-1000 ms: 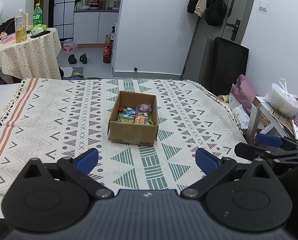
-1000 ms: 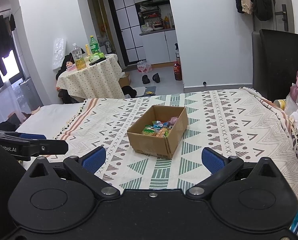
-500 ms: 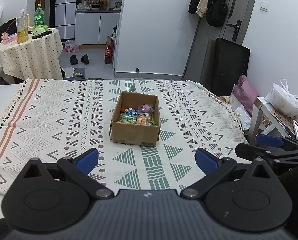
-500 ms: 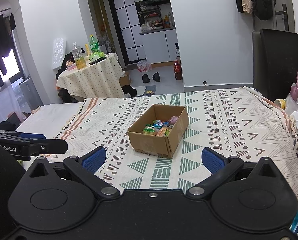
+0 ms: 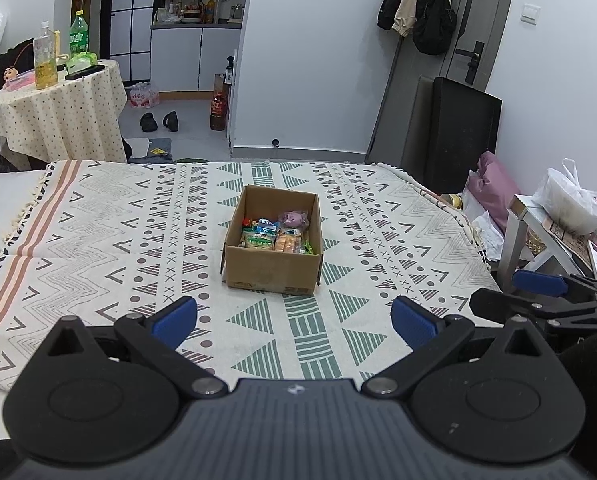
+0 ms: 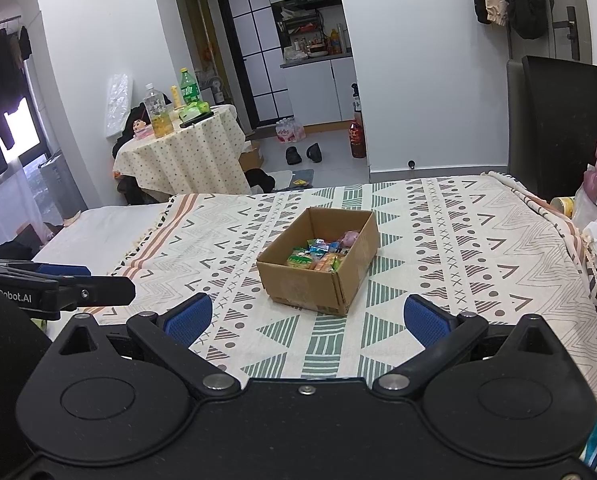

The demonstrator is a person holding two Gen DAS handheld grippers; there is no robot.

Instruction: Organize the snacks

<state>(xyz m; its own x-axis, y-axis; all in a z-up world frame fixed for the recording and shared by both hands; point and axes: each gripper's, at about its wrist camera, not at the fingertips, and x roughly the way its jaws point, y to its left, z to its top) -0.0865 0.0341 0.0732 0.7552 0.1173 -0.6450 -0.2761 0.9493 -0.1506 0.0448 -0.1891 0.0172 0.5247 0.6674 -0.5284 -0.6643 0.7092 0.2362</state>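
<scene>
A brown cardboard box point(image 5: 272, 272) point(image 6: 304, 286) stands in the middle of a patterned cloth point(image 5: 98, 232) point(image 6: 478, 240). Inside lie several wrapped snacks point(image 5: 276, 236) point(image 6: 318, 256), green, orange, blue and pink. My left gripper point(image 5: 294, 322) hangs open well short of the box, nothing between its blue pads. My right gripper point(image 6: 306, 318) is also open and empty, near the front edge, with the box ahead and slightly left of centre. Each gripper shows at the edge of the other's view.
A small round table point(image 5: 54, 120) with bottles stands at the back left. A black panel point(image 5: 462, 136) leans by the door. A stool with a white bag point(image 5: 570, 204) and clutter sits at the right of the cloth.
The box has drifted slightly in both views as the grippers shift a little. Both grippers stay open and empty.
</scene>
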